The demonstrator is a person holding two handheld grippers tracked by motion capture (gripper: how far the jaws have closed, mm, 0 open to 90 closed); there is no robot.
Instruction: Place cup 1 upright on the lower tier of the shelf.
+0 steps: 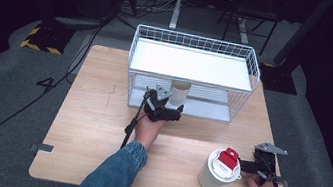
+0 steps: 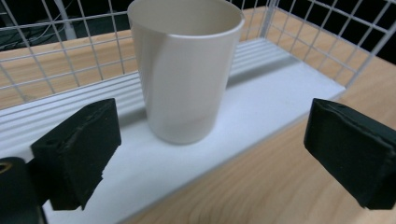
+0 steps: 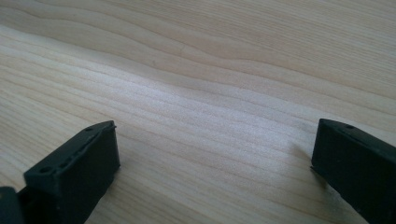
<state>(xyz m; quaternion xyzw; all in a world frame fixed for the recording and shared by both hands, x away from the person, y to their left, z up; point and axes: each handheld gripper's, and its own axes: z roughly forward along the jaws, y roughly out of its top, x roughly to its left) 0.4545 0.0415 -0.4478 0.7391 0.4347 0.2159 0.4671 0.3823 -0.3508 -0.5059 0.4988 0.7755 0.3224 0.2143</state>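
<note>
A plain white cup point(image 2: 184, 70) stands upright on the white lower shelf point(image 2: 261, 100) of a wire rack point(image 1: 254, 67). In the high view the cup point(image 1: 180, 92) sits at the shelf's front, just beyond my left gripper point(image 1: 170, 108). The left gripper point(image 2: 210, 158) is open, its black jaws wide apart and short of the cup, touching nothing. My right gripper point(image 1: 246, 169) rests low at the table's front right, beside a larger white cup with a red piece on its lid point(image 1: 220, 169). The right gripper point(image 3: 215, 172) is open over bare wood with nothing between its jaws.
The wire rack stands at the back middle of the wooden table point(image 1: 93, 127) and has a white upper shelf point(image 1: 189, 63) above the cup. A black cable point(image 1: 132, 121) trails from the left gripper across the table. Dark floor and stands lie beyond the table.
</note>
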